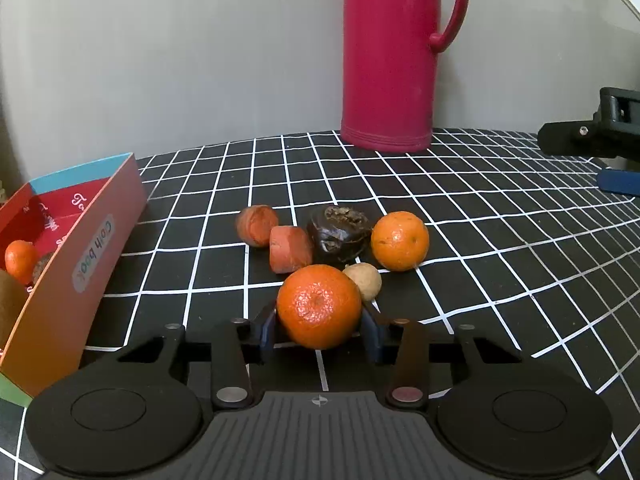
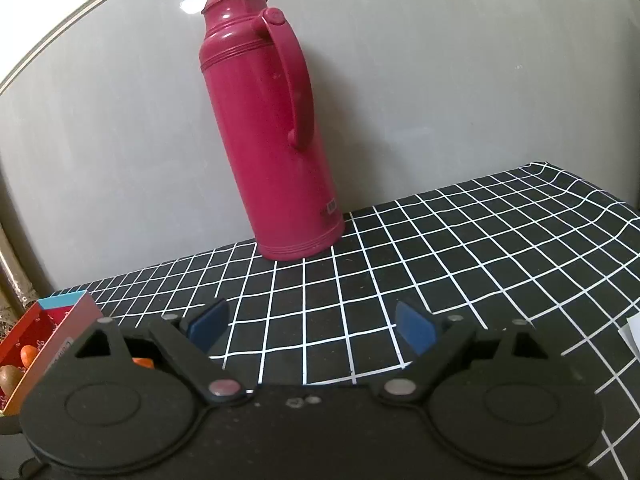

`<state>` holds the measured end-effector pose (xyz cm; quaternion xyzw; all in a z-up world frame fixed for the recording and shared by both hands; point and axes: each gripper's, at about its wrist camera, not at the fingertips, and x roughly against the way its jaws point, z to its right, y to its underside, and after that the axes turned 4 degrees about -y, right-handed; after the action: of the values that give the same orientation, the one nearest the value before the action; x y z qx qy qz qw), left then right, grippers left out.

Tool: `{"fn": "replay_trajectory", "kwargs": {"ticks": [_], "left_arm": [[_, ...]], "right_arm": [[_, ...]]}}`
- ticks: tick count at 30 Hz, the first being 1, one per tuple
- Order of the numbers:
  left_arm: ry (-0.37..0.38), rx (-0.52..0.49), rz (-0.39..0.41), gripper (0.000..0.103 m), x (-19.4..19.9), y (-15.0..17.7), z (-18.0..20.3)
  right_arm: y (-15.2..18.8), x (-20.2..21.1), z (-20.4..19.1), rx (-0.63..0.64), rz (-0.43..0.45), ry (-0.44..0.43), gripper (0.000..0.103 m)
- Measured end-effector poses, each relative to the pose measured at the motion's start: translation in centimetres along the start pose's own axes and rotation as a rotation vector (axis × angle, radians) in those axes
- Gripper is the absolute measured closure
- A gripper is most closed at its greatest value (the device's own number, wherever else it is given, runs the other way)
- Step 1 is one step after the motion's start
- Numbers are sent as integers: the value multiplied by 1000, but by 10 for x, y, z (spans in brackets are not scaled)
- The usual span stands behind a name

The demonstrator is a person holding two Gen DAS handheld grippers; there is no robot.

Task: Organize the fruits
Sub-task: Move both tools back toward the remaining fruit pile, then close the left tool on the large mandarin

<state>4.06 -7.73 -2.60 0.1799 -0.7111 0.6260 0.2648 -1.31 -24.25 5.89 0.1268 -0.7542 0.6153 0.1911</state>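
Observation:
My left gripper (image 1: 319, 330) is shut on a tangerine (image 1: 319, 306), its blue pads pressing both sides just above the checked cloth. Behind it lie a small tan fruit (image 1: 365, 280), a second tangerine (image 1: 399, 240), a dark wrinkled fruit (image 1: 339, 233) and two reddish-brown pieces (image 1: 290, 249) (image 1: 257, 225). A colourful cardboard box (image 1: 80, 256) at the left holds a tangerine (image 1: 21, 261) and a kiwi (image 1: 9, 304). My right gripper (image 2: 312, 326) is open and empty over the cloth; it also shows at the right edge of the left wrist view (image 1: 592, 136).
A tall magenta thermos (image 2: 272, 128) stands at the back against the grey wall, also in the left wrist view (image 1: 394, 52). The box shows at the far left of the right wrist view (image 2: 52, 340). A white scrap (image 2: 632, 330) lies at the right edge.

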Motion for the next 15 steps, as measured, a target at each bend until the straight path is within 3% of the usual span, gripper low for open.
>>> {"fn": "replay_trajectory", "kwargs": {"ticks": [15], "left_arm": [[-35,31,77,60,18,-9,-19]], "right_arm": [[0,-4,-8,7,1,-24,13]]}}
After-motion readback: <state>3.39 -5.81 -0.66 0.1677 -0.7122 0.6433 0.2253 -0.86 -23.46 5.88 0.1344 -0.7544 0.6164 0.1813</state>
